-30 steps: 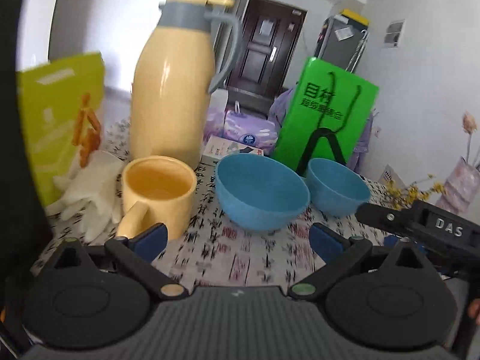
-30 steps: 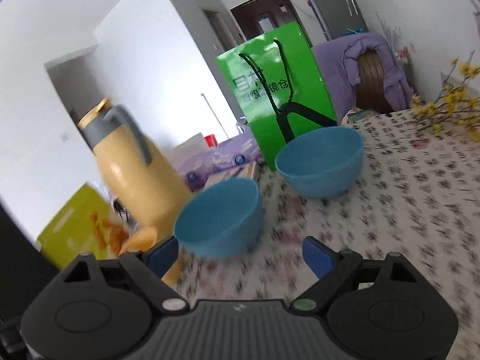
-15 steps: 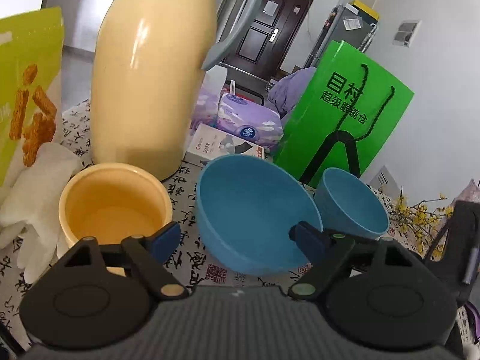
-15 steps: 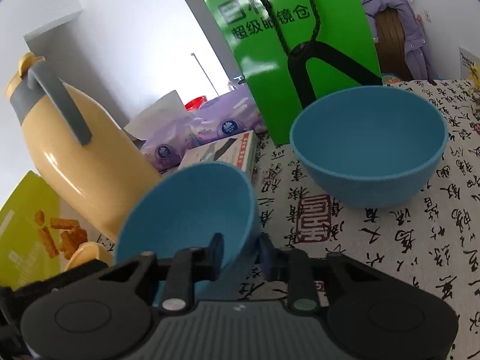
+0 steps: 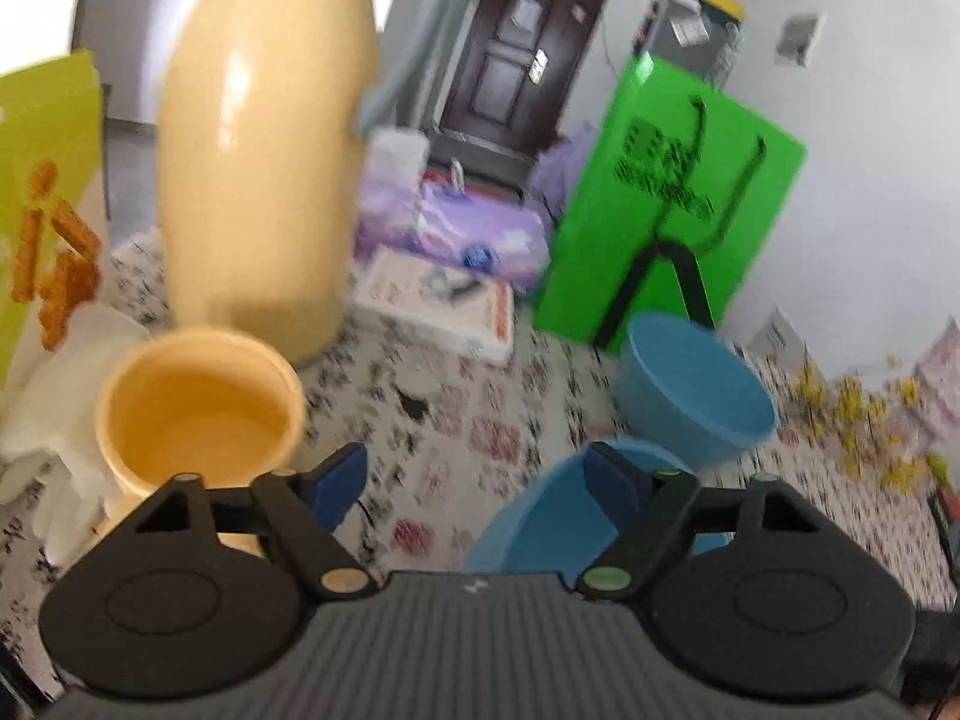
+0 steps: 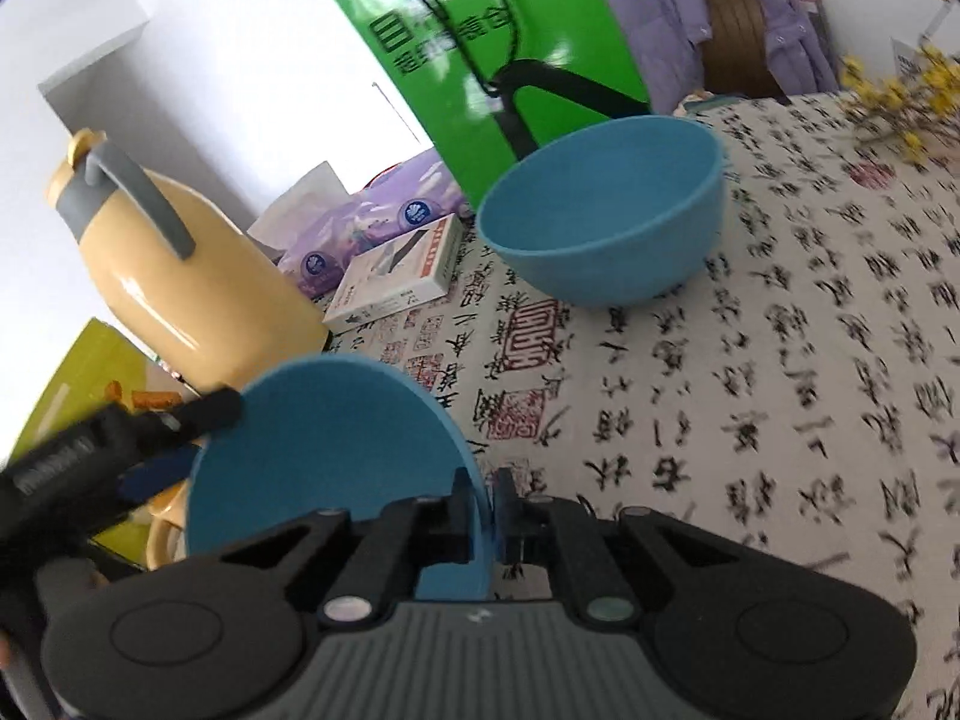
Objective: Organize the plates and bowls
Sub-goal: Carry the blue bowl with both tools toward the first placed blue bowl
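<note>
- Blue bowls: two; near blue bowl (image 6: 324, 450) and far blue bowl (image 6: 606, 210).
- Yellow thermos jug (image 6: 192, 282): one.
- Yellow mug (image 5: 198, 408): one.
- Green paper bag (image 6: 492, 54): one.
- Small printed box (image 6: 402, 270): one.
- Purple tissue packs (image 5: 474, 234): at least two, edges blurred.
- Yellow-green snack bag (image 5: 42, 192): one.
- White glove (image 5: 54, 396): one heap; pair or single cannot be told.
- Grippers: two; left gripper (image 5: 474, 480) and right gripper (image 6: 480, 510).
</note>
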`<move>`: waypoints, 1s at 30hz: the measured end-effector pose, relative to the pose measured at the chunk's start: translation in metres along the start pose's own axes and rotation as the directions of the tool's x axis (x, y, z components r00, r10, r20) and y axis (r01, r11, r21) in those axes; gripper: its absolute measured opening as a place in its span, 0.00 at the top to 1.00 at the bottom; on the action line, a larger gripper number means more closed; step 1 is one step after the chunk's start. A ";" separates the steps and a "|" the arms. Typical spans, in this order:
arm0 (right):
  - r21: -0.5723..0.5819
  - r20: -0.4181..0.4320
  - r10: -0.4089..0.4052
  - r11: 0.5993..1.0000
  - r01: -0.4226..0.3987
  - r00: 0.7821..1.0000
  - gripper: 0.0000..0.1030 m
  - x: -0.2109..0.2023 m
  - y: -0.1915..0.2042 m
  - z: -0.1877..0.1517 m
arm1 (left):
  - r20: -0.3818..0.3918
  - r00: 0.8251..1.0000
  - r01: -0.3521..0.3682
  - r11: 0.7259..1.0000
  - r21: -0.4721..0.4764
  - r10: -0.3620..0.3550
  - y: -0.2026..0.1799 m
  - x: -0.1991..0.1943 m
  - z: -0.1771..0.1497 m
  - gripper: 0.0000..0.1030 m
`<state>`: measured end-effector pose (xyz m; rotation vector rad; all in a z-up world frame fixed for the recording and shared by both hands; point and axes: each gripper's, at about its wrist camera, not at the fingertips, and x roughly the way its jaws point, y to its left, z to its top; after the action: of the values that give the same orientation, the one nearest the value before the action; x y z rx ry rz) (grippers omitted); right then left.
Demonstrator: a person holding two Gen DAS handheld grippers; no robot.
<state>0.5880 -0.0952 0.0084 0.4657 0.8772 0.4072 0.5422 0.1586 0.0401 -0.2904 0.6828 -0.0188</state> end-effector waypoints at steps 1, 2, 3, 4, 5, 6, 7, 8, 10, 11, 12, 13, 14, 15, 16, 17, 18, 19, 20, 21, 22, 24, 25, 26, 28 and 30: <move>0.000 0.006 -0.005 1.000 0.005 1.000 0.94 -0.002 -0.001 -0.001 | -0.031 0.999 0.016 1.000 0.007 -0.016 0.000 0.002 -0.004 0.42; 0.000 0.008 -0.010 1.000 0.010 1.000 0.93 -0.001 -0.001 0.000 | -0.057 0.998 0.025 1.000 0.012 -0.024 0.000 0.004 -0.006 0.45; 0.001 0.008 -0.010 1.000 0.010 1.000 0.91 -0.003 -0.002 -0.001 | -0.081 0.996 0.031 0.999 0.017 -0.029 0.001 0.005 -0.011 0.49; -0.005 0.007 -0.011 1.000 0.011 1.000 0.88 -0.003 -0.002 -0.002 | -0.094 0.995 0.035 0.999 0.020 -0.033 0.003 0.004 -0.016 0.50; -0.011 0.010 -0.013 1.000 0.013 1.000 0.85 -0.004 -0.002 -0.004 | -0.102 0.994 0.032 0.999 0.019 -0.030 0.006 0.003 -0.020 0.50; -0.014 0.018 -0.014 1.000 0.014 1.000 0.82 -0.005 -0.001 -0.007 | -0.109 0.994 0.029 0.999 0.016 -0.027 0.008 0.001 -0.024 0.56; -0.019 0.019 -0.011 1.000 0.012 1.000 0.79 -0.007 0.000 -0.010 | -0.119 0.992 0.033 0.999 0.016 -0.031 0.011 0.001 -0.027 0.74; -0.018 0.016 0.000 1.000 0.000 1.000 0.77 -0.006 0.001 -0.013 | -0.132 0.990 0.042 0.999 0.015 -0.040 0.013 0.001 -0.029 0.84; -0.021 0.003 0.027 0.999 -0.027 1.000 0.76 -0.001 0.005 -0.017 | -0.144 0.989 0.019 1.000 0.013 -0.017 0.014 0.001 -0.029 0.88; -0.029 0.011 0.020 0.999 -0.019 1.000 0.77 0.001 0.008 -0.018 | -0.143 0.990 0.006 1.000 0.010 -0.005 0.014 0.001 -0.029 0.89; -0.035 0.023 0.017 0.999 -0.016 1.000 0.80 0.001 0.011 -0.019 | -0.146 0.989 -0.012 1.000 0.003 0.012 0.014 0.002 -0.027 0.92; -0.042 0.022 0.007 0.999 -0.006 1.000 0.83 0.002 0.013 -0.019 | -0.149 0.989 -0.020 1.000 -0.006 0.019 0.015 0.000 -0.026 0.93; -0.052 0.021 -0.003 0.999 0.005 1.000 0.83 0.001 0.016 -0.019 | -0.148 0.989 -0.022 1.000 -0.015 0.020 0.015 -0.004 -0.024 0.94; -0.063 0.030 -0.003 0.998 0.005 1.000 0.85 -0.003 0.019 -0.019 | -0.143 0.990 -0.023 1.000 -0.016 0.021 0.014 -0.008 -0.023 0.94; -0.065 0.034 0.002 0.998 0.000 0.999 0.85 -0.008 0.021 -0.018 | -0.139 0.990 -0.024 1.000 -0.014 0.022 0.012 -0.013 -0.022 0.94; -0.066 0.038 0.006 0.998 -0.004 0.999 0.86 -0.013 0.022 -0.017 | -0.132 0.991 -0.021 1.000 -0.011 0.019 0.009 -0.021 -0.020 0.94; -0.066 0.048 0.009 0.998 -0.006 0.999 0.86 -0.020 0.024 -0.016 | -0.126 0.992 -0.018 1.000 -0.010 0.017 0.007 -0.027 -0.019 0.94; -0.064 0.059 0.012 0.998 -0.008 0.998 0.87 -0.026 0.025 -0.015 | -0.121 0.993 -0.016 1.000 -0.010 0.015 0.005 -0.033 -0.018 0.94; -0.064 0.068 0.017 0.998 -0.013 0.998 0.87 -0.033 0.026 -0.015 | -0.113 0.994 -0.013 1.000 -0.011 0.012 0.003 -0.041 -0.017 0.94; -0.060 0.074 0.024 0.998 -0.019 0.997 0.87 -0.041 0.028 -0.016 | -0.105 0.994 -0.013 1.000 -0.011 0.011 0.001 -0.050 -0.018 0.94; -0.056 0.076 0.031 0.998 -0.027 0.997 0.87 -0.048 0.028 -0.017 | -0.096 0.995 -0.014 1.000 -0.008 0.013 -0.001 -0.060 -0.018 0.94; -0.059 0.081 0.045 0.997 -0.041 0.996 0.87 -0.066 0.031 -0.021 | -0.084 0.996 -0.011 1.000 -0.013 0.010 -0.002 -0.079 -0.021 0.94; -0.060 0.084 0.052 0.997 -0.048 0.995 0.87 -0.075 0.032 -0.024 | -0.076 0.997 -0.009 1.000 -0.016 0.007 -0.002 -0.092 -0.025 0.94; -0.063 0.089 0.061 0.996 -0.056 0.994 0.87 -0.086 0.034 -0.027 | -0.067 0.998 -0.006 1.000 -0.015 0.005 -0.002 -0.103 -0.029 0.93; -0.069 0.101 0.078 0.995 -0.071 0.992 0.87 -0.108 0.036 -0.035 | -0.044 0.999 -0.002 1.000 -0.015 0.001 -0.013 -0.127 -0.039 0.93; -0.081 0.109 0.088 0.994 -0.080 0.990 0.87 -0.131 0.036 -0.046 | -0.030 1.000 -0.002 1.000 -0.011 0.002 -0.024 -0.148 -0.055 0.93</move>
<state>0.4699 -0.1230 0.0855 0.4517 0.7322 0.4857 0.3948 0.1383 0.0979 -0.3003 0.7135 -0.0178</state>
